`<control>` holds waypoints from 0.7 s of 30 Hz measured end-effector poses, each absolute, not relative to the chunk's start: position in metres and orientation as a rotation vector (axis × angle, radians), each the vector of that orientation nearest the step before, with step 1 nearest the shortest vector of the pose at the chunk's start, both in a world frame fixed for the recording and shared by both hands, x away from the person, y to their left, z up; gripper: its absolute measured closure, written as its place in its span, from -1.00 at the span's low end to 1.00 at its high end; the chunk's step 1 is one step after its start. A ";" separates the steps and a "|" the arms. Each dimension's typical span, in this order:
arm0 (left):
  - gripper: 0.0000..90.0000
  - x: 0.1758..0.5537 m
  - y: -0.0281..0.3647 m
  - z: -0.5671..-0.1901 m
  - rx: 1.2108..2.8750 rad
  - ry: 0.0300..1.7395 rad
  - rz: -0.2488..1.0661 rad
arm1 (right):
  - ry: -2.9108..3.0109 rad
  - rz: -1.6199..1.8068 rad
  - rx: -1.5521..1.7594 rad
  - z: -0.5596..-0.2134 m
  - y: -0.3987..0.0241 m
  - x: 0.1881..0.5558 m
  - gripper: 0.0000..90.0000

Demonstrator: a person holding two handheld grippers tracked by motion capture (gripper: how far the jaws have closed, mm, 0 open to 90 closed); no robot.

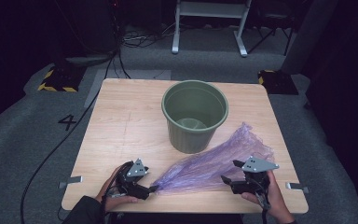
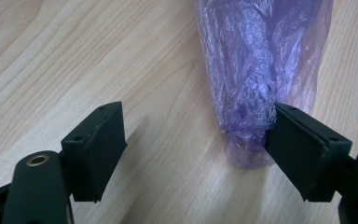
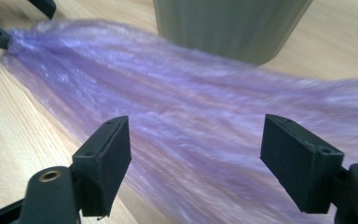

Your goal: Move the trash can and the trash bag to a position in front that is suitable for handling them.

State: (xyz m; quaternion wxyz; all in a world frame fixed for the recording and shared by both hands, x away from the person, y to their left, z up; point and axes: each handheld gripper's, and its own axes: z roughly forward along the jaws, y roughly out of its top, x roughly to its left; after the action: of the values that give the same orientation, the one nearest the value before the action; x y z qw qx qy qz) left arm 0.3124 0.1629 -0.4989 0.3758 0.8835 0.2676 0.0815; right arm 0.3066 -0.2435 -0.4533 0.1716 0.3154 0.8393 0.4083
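A green ribbed bin (image 1: 194, 115) stands upright near the middle of the bench (image 1: 121, 121), with what looks like a small pale patch at its bottom. Against its near side lies a crumpled purple plastic bag (image 1: 214, 163), fanned flat on the wood. The left gripper (image 1: 153, 189) has its fingers wide, one touching the bag's bunched narrow end. The right gripper (image 1: 230, 171) hangs over the bag's wide part, fingers spread wide.

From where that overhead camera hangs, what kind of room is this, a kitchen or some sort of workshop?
Probably a lab or recording studio rather than a kitchen. A lone wooden table stands on grey carpet, black cables trail across the floor, yellow-and-black hazard tape marks equipment feet, and a number 4 is marked on the floor.
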 end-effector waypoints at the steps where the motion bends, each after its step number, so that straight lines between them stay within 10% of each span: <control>1: -0.54 0.313 0.162 -0.499 2.265 0.680 0.208 | 2.379 1.167 0.893 -0.461 -0.242 0.308 -0.44; 10: -0.53 0.320 0.149 -0.501 2.262 0.665 0.218 | 2.360 1.110 0.974 -0.489 -0.250 0.330 -0.38; 21: -0.54 0.328 0.138 -0.502 2.256 0.639 0.208 | 2.355 1.072 1.046 -0.501 -0.267 0.351 0.22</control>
State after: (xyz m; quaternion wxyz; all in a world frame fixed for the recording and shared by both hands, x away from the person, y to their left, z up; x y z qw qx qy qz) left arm 0.3279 0.1383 -0.5017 0.3837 0.8850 0.2507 0.0816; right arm 0.3515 -0.2665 -0.5006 0.1745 0.3689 0.8309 0.3782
